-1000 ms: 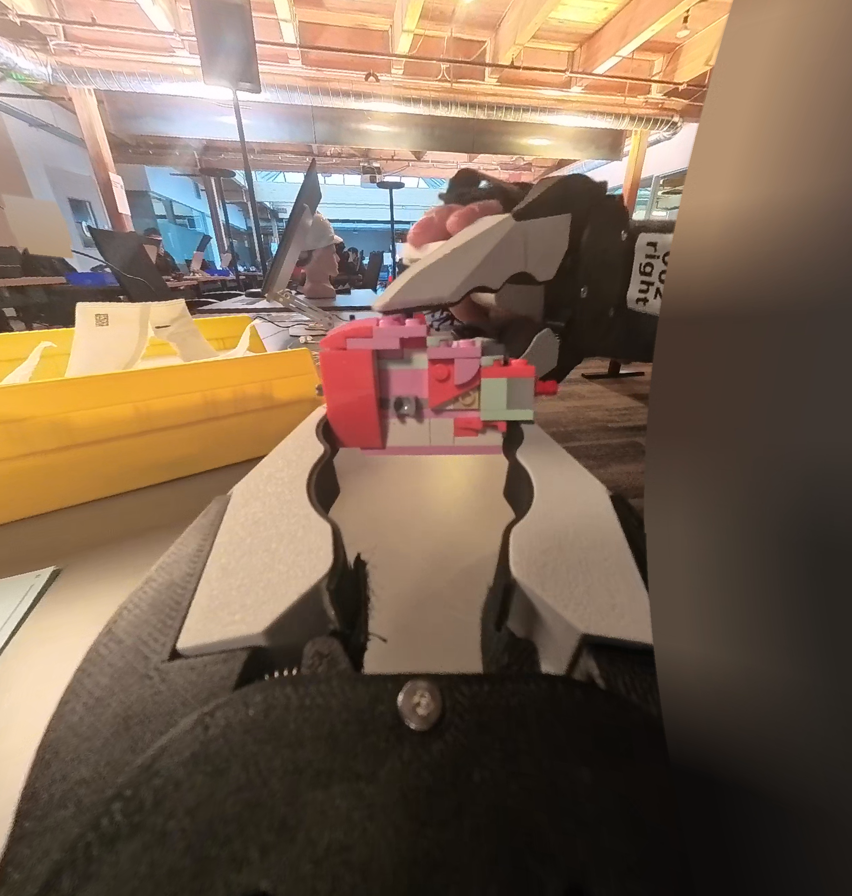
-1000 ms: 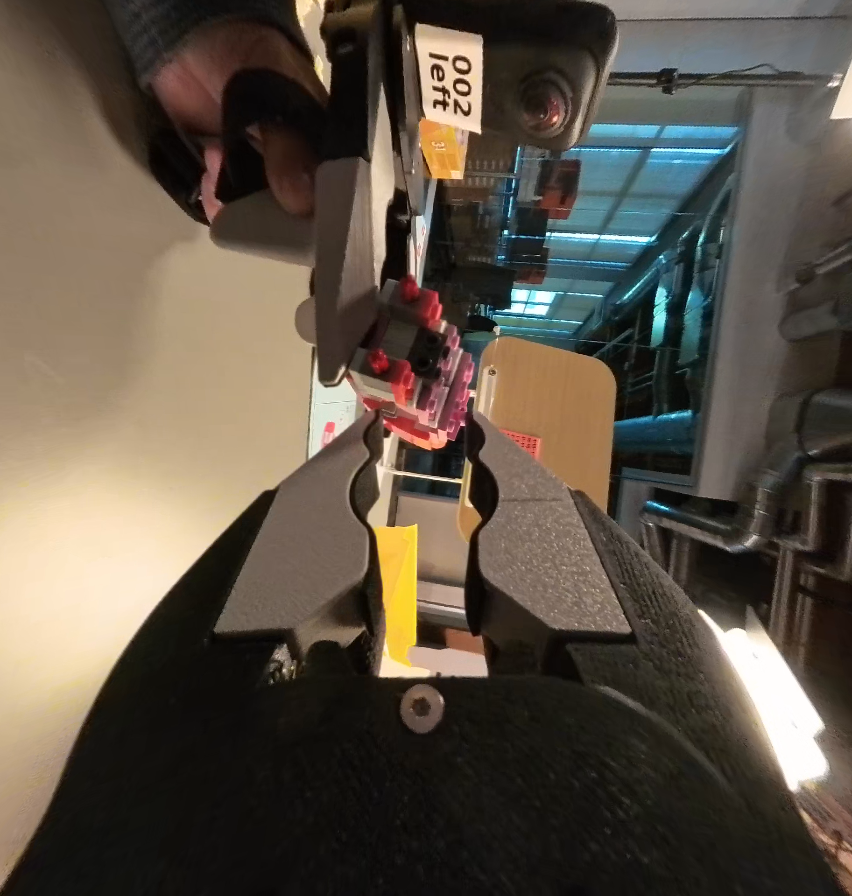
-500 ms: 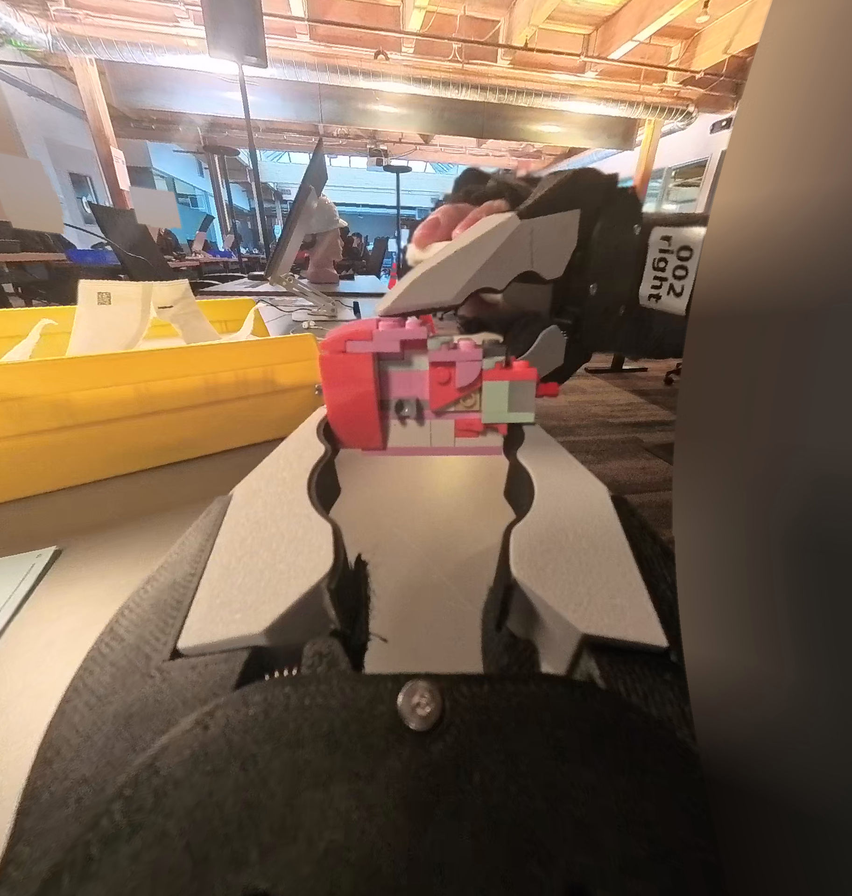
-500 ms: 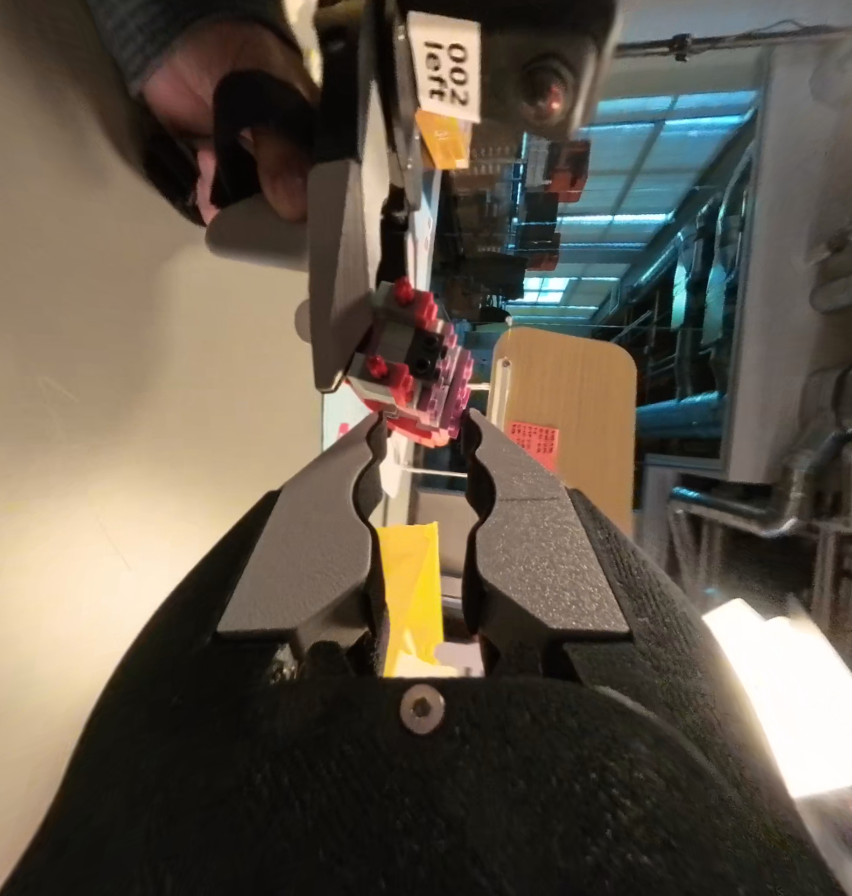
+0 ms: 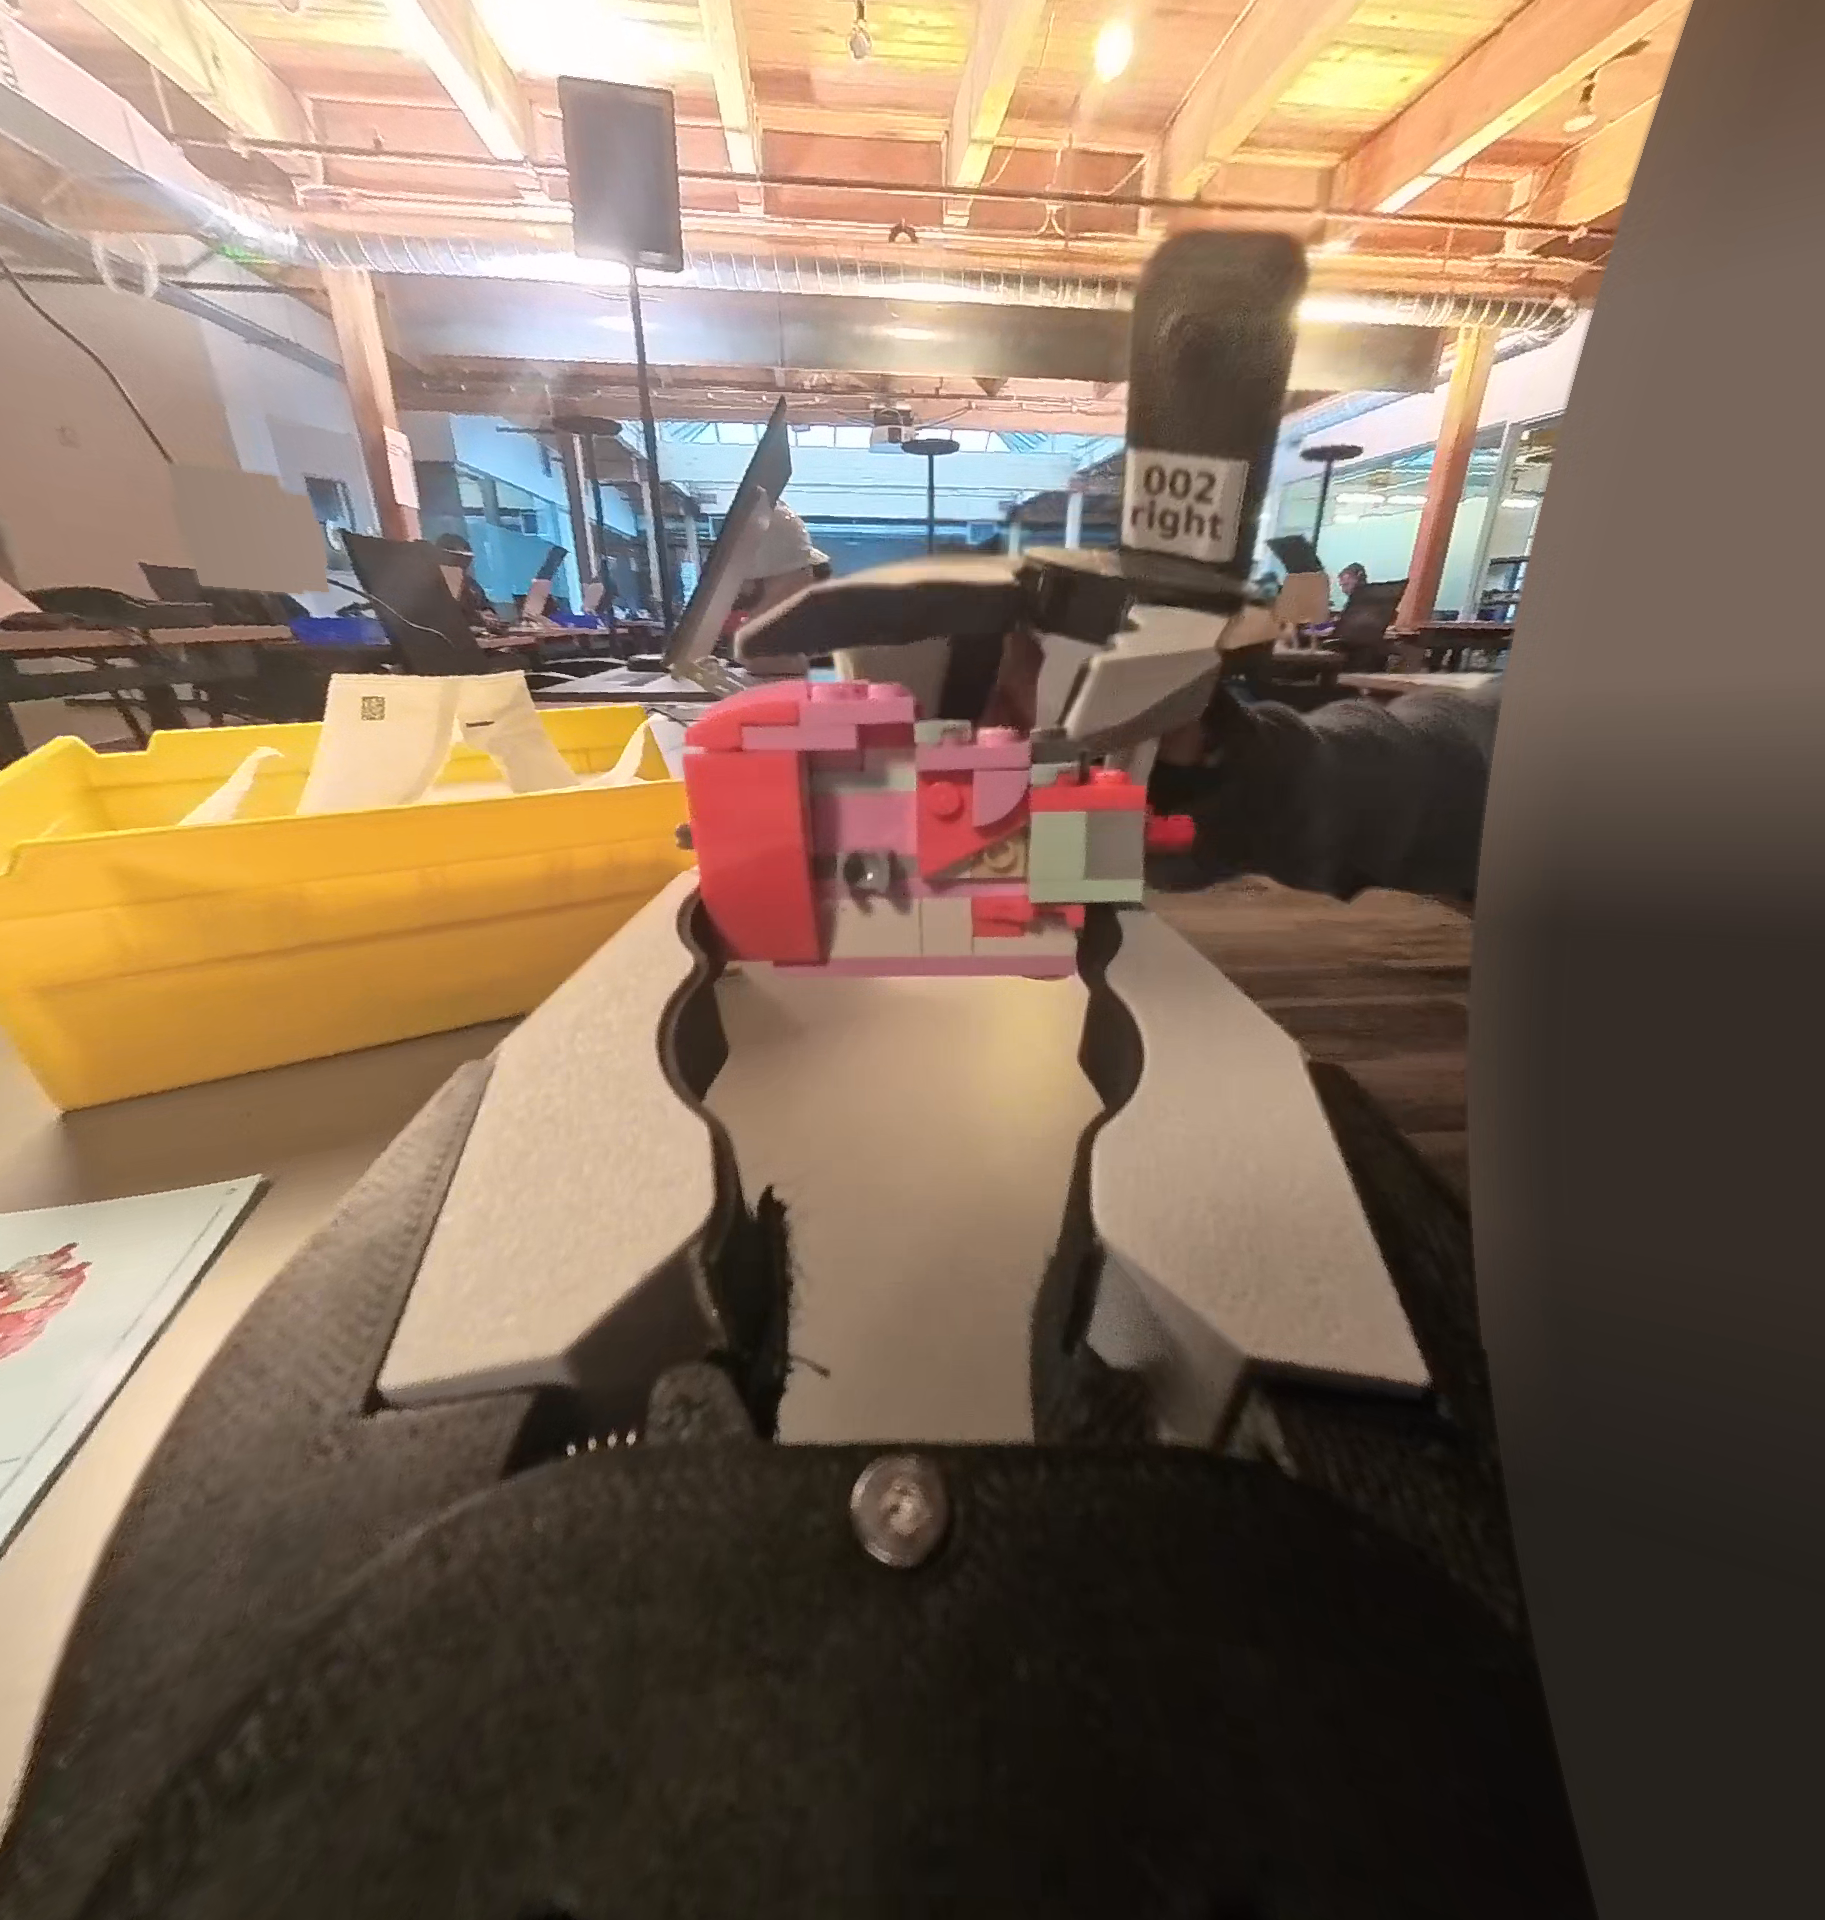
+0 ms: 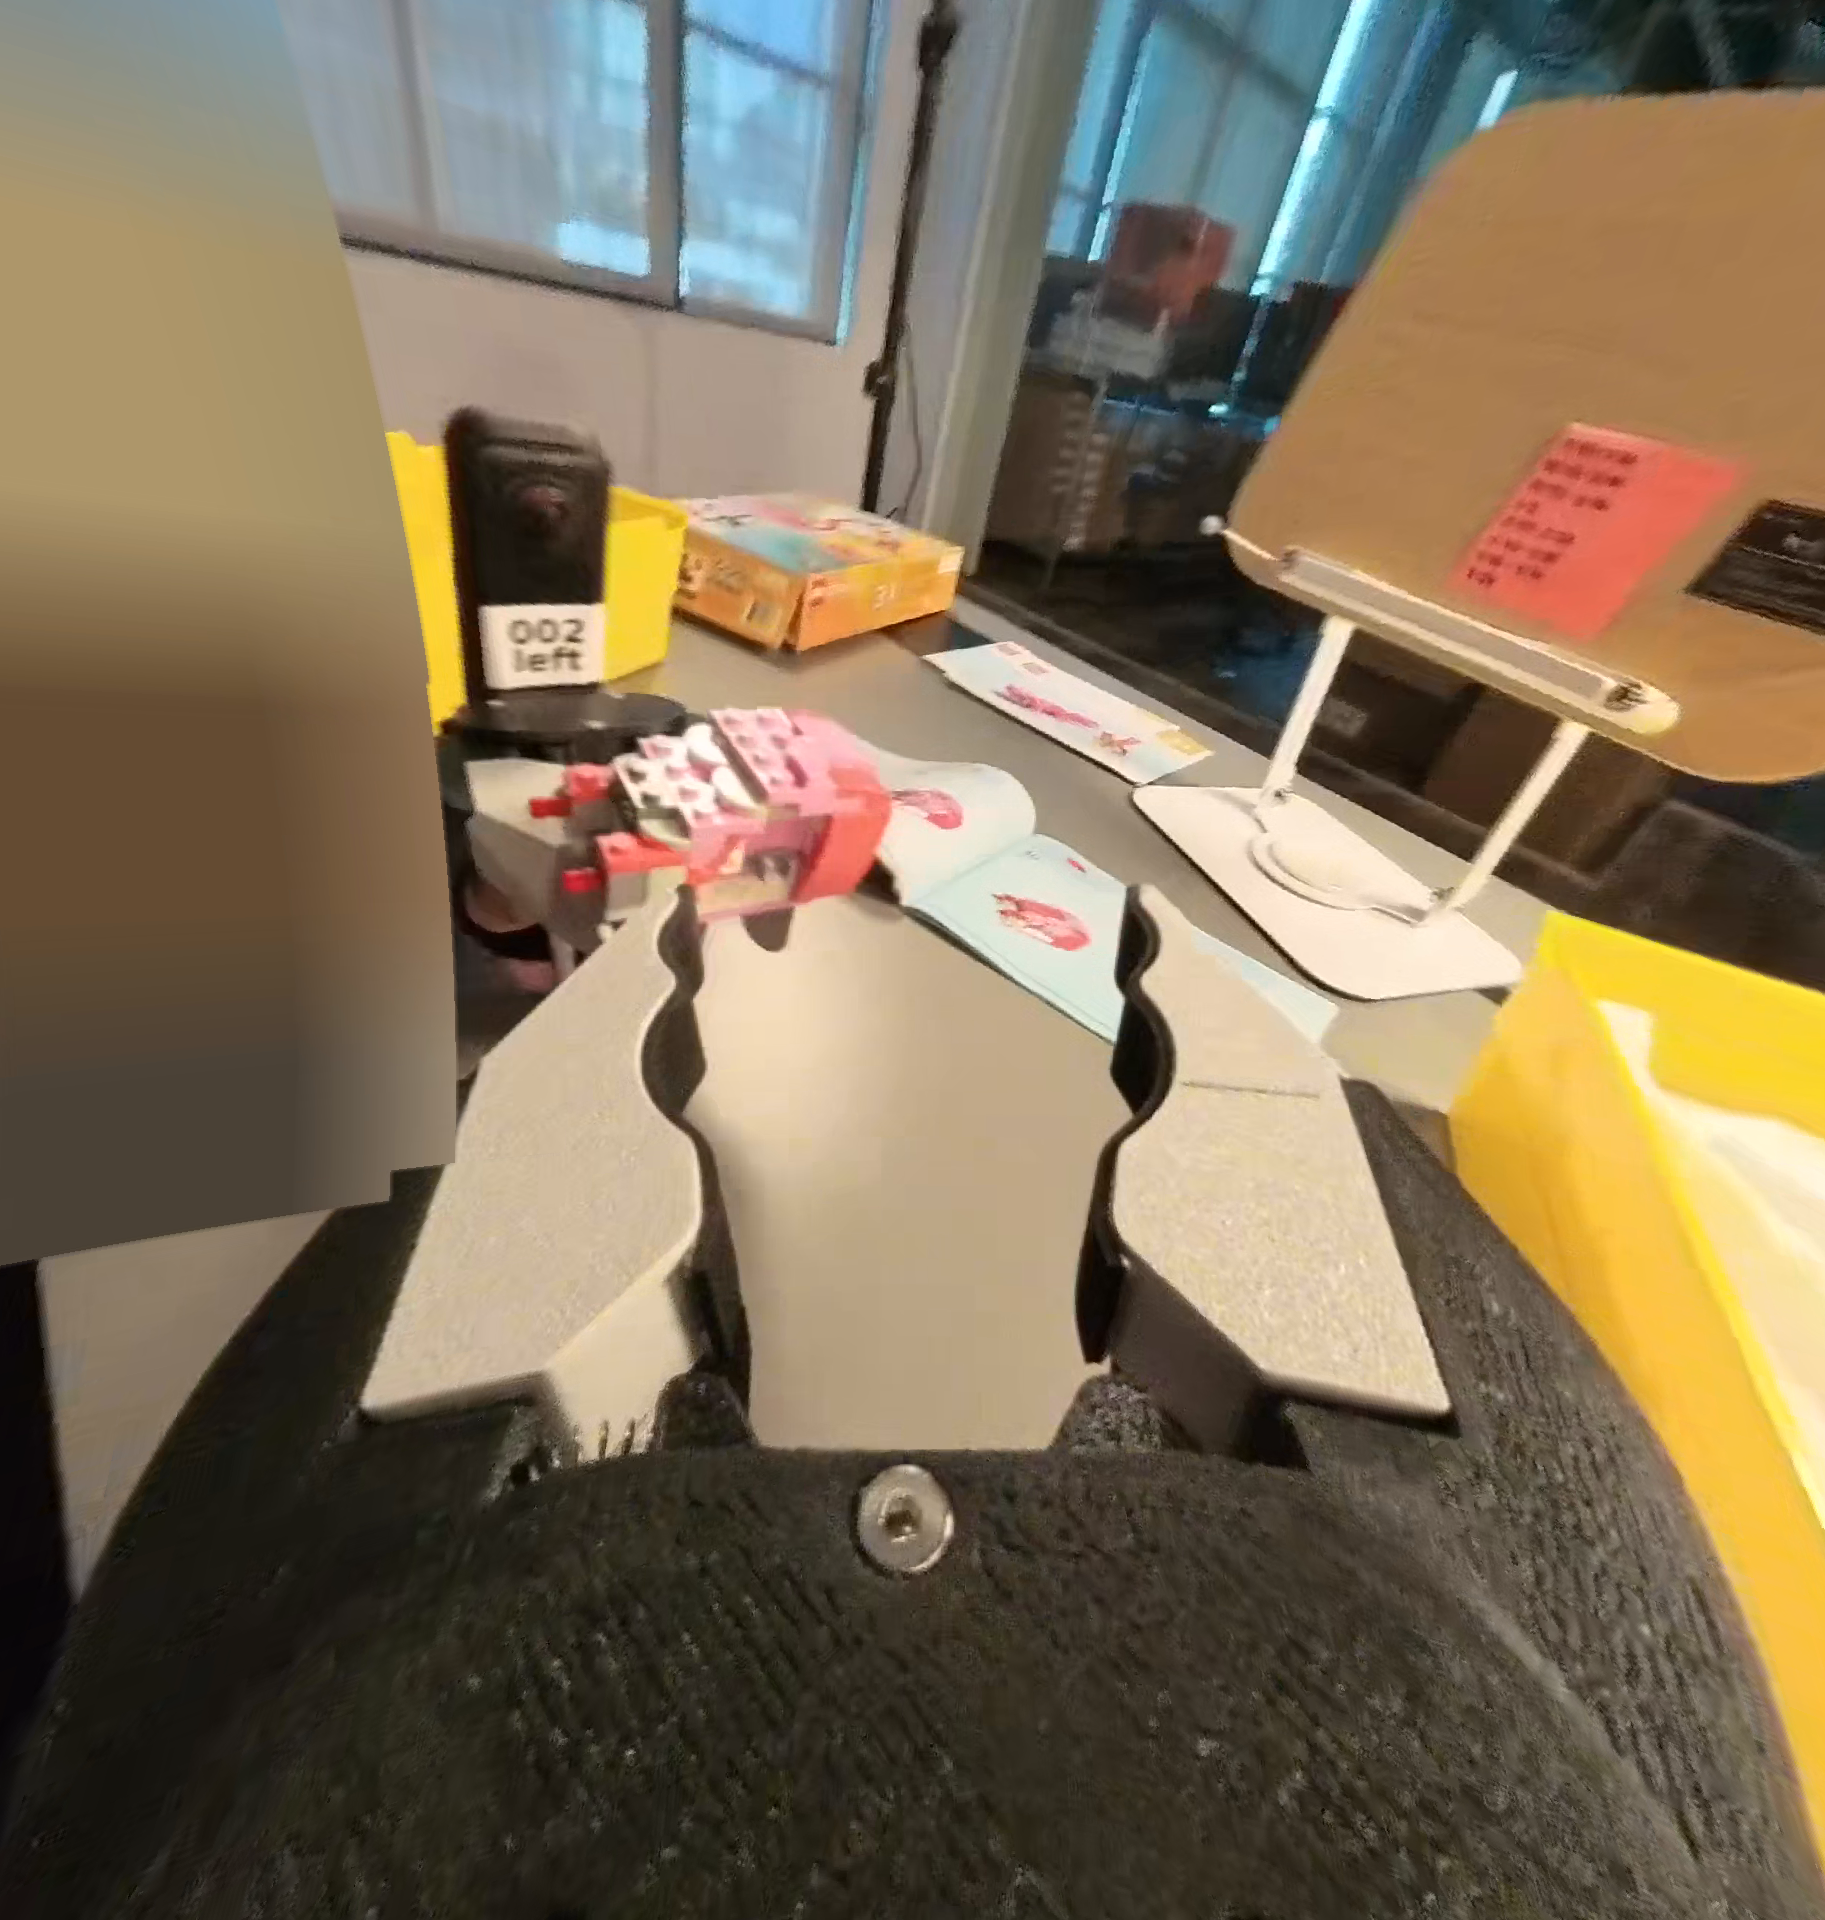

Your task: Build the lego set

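Grip check: left hand-held gripper [image 5: 892,925] clamps the red-and-pink toy brick model [image 5: 918,831] between both pads. Right hand-held gripper [image 6: 903,925] stands open and empty beside the model; keep the clamp square and steady above the grey bench [image 6: 887,1143].

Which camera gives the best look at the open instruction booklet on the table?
The right wrist view: the open booklet lies spread on the table, both pages showing, partly behind the brick model. The left wrist view shows only one page corner at its left edge.
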Motion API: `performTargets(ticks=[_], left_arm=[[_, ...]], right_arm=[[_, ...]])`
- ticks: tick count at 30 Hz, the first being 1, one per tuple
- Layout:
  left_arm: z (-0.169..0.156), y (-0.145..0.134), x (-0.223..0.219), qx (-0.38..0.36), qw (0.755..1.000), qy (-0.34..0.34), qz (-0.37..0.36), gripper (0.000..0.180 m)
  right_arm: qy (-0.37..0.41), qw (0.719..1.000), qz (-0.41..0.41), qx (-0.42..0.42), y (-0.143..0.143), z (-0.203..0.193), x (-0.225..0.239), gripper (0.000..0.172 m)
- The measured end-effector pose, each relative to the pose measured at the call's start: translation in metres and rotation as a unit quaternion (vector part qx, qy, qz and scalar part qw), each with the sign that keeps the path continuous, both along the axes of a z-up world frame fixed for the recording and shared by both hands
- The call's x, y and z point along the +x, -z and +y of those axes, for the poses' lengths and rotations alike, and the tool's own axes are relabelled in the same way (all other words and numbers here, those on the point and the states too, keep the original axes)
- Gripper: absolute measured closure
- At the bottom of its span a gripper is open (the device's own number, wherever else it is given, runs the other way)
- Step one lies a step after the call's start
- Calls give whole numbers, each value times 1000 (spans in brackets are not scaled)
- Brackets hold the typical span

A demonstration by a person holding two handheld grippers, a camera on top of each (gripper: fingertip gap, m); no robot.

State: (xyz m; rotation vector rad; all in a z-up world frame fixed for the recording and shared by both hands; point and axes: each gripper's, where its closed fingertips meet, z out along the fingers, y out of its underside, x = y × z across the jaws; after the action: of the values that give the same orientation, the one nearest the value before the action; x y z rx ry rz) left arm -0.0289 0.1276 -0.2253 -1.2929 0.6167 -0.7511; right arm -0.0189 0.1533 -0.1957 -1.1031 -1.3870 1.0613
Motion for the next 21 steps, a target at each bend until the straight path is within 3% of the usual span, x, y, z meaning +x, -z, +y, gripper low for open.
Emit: performTargets(ticks=[4,9,15,21], left_arm=[[6,-2,-10,15,999,-49,10,112],[16,-2,-27,45,987,-146,57,112],[15,-9,-31,104,964,-215,113,112],[9,-16,-31,147,948,-246,139,112]], right_arm=[[32,993,44,-106,3,9,-4,94],[31,963,63,-260,-2,-4,-20,95],[73,982,-21,-174,6,-30,-43,104],[100,986,-37,-130,2,-36,-54,122]])
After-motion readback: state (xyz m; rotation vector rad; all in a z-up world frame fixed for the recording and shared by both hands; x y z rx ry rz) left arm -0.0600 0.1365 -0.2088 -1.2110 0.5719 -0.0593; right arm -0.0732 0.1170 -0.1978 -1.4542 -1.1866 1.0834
